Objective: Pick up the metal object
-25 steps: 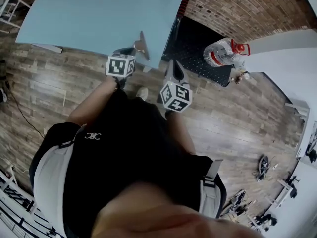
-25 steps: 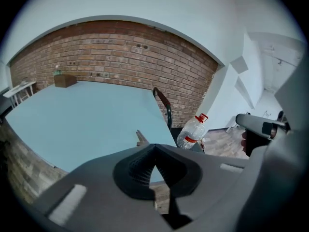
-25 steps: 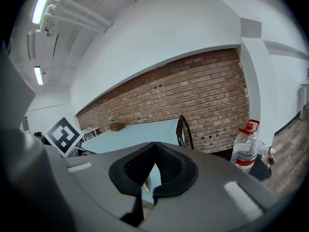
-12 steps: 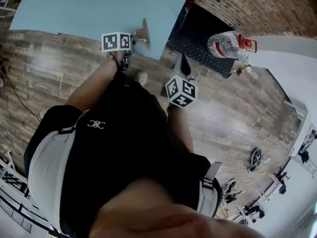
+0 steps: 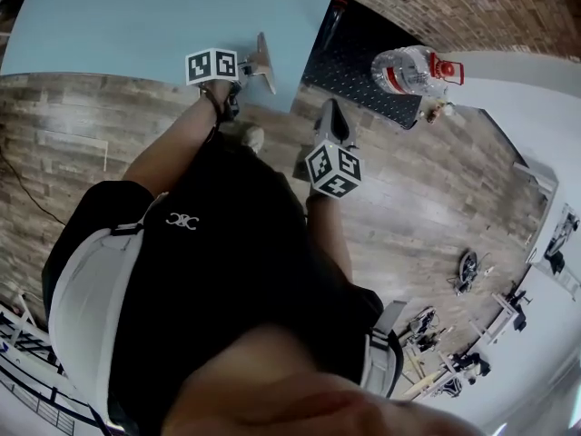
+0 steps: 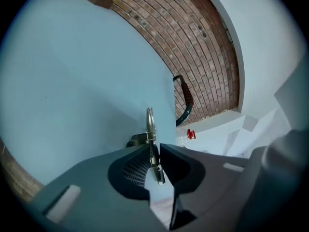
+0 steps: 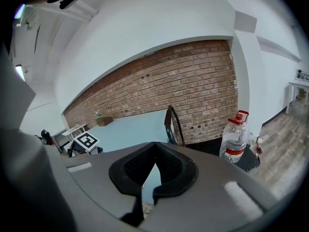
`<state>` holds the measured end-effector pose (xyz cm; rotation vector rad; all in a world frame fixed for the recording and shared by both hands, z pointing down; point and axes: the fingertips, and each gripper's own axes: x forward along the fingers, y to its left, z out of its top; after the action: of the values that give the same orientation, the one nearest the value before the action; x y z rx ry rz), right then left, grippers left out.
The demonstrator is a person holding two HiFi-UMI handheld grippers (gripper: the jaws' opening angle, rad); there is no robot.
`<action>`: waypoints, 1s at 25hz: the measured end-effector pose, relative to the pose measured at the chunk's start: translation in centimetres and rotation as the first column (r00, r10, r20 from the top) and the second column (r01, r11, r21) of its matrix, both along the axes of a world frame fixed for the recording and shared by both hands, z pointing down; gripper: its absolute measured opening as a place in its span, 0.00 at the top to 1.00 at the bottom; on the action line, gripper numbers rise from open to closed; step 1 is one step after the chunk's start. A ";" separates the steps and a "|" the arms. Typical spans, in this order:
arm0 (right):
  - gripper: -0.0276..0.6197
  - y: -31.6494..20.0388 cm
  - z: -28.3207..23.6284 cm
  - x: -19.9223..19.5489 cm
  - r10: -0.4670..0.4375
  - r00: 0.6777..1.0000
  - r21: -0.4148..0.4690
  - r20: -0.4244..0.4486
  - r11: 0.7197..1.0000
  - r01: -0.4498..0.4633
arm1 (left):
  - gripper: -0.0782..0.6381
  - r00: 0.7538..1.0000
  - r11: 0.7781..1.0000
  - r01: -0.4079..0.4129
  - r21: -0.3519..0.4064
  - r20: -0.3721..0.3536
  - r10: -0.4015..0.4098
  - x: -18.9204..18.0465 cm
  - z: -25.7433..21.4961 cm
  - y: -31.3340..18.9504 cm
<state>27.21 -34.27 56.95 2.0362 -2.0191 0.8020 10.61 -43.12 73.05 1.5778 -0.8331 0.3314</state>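
Metal object (image 6: 150, 123): thin silvery piece, standing on edge at the near right corner of the desk (image 5: 136, 16). It is caught between the left jaws. No view shows whether its lower part touches the desk top.
Left gripper (image 6: 155, 151): jaws closed on the metal object, pinching its flat plate from both sides. The gripper hangs over the near edge of the desk, with its marker cube toward the person.
Right gripper (image 7: 154, 145): jaws closed tip to tip with nothing between them. It is held off the desk, over the floor just past the desk's right corner, and points toward the desk.
Desk top: pale blue and plain, with a brick wall (image 5: 454, 7) behind it.
Bottle (image 5: 410, 69): clear plastic with a red cap and handle, standing upright to the right of the desk, by a black mat (image 5: 359, 66).
Floor (image 5: 436, 207): wooden planks around the near and right sides of the desk.
Person (image 5: 227, 243): black top, both forearms reaching toward the desk.
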 end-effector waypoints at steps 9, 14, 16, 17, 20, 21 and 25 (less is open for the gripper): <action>0.94 -0.8 -0.1 -1.0 0.010 1.000 -0.009 -0.007 1.000 -0.010 | 0.88 0.991 0.999 -0.038 -0.031 -0.133 0.034 1.6 -0.5 -0.8; 0.94 -1.8 -0.4 -1.0 -0.004 1.000 0.003 -0.006 1.000 0.004 | 0.89 0.992 0.994 -0.074 0.079 -0.098 0.081 1.9 -2.3 -1.9; 0.94 -2.5 -0.5 -1.3 -0.018 1.000 0.014 -0.005 1.000 0.018 | 0.89 0.992 0.986 -0.083 0.142 -0.083 0.095 1.8 -3.6 -2.7; 0.94 -2.8 -0.6 -1.6 -0.025 1.000 0.019 -0.005 0.999 0.026 | 0.89 0.991 0.980 -0.091 0.178 -0.078 0.106 1.8 -4.3 -3.0; 0.94 -3.7 -1.0 -2.6 -0.053 0.999 0.033 -0.003 0.998 0.053 | 0.89 0.987 0.940 -0.140 0.311 -0.030 0.157 1.4 -7.0 -3.8; 0.94 -4.0 -1.1 -2.9 -0.062 0.998 0.038 -0.002 0.997 0.062 | 0.89 0.986 0.922 -0.156 0.355 0.002 0.166 1.2 -7.8 -4.0; 0.94 -5.4 -1.7 -3.9 -0.099 0.995 0.063 -0.001 0.993 0.099 | 0.89 0.975 0.837 -0.213 0.505 0.164 0.149 0.2 -11.3 -5.3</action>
<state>23.32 -39.69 55.22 1.9496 -2.1539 0.7305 10.86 -48.38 61.73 2.1736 -0.9149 0.3563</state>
